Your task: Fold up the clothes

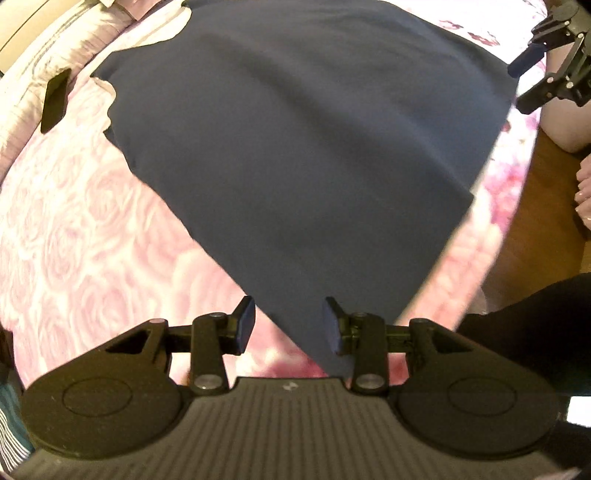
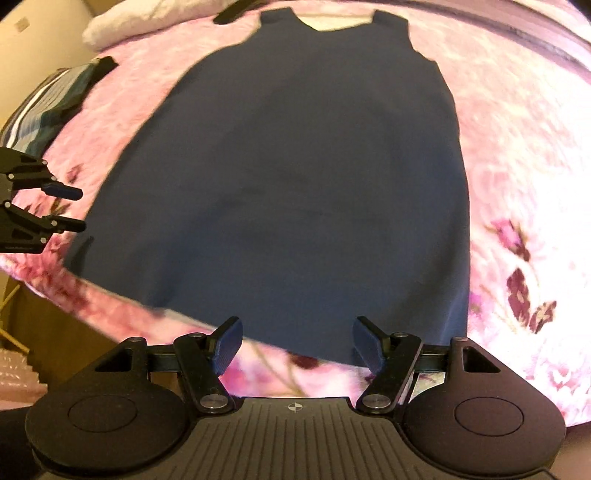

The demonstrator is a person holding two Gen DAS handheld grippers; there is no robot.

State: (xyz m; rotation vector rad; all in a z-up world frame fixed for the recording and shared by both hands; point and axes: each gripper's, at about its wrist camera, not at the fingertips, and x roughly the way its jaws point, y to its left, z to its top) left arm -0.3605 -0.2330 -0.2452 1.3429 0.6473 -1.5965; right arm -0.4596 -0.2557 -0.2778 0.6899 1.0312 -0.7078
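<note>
A navy sleeveless garment (image 1: pixel 295 147) (image 2: pixel 295 166) lies spread flat on a pink rose-patterned bedspread (image 1: pixel 74 240) (image 2: pixel 517 147), its neckline at the far end. My left gripper (image 1: pixel 290 325) hovers open over one hem corner. The fabric's tip shows between its fingers, but the pads do not press on it. From the right wrist view the left gripper (image 2: pixel 64 206) stands just off the garment's lower left corner. My right gripper (image 2: pixel 299 341) is wide open above the hem's middle, holding nothing. The left wrist view shows the right gripper (image 1: pixel 532 79) at the opposite hem corner.
A flat black phone-like object (image 1: pixel 55 99) lies on the bed beyond the garment. A striped cloth (image 2: pixel 48 107) and a white pillow (image 2: pixel 147 22) sit at the bed's far left. Wooden floor (image 1: pixel 535 229) and a person's toes (image 1: pixel 585 192) show past the bed's edge.
</note>
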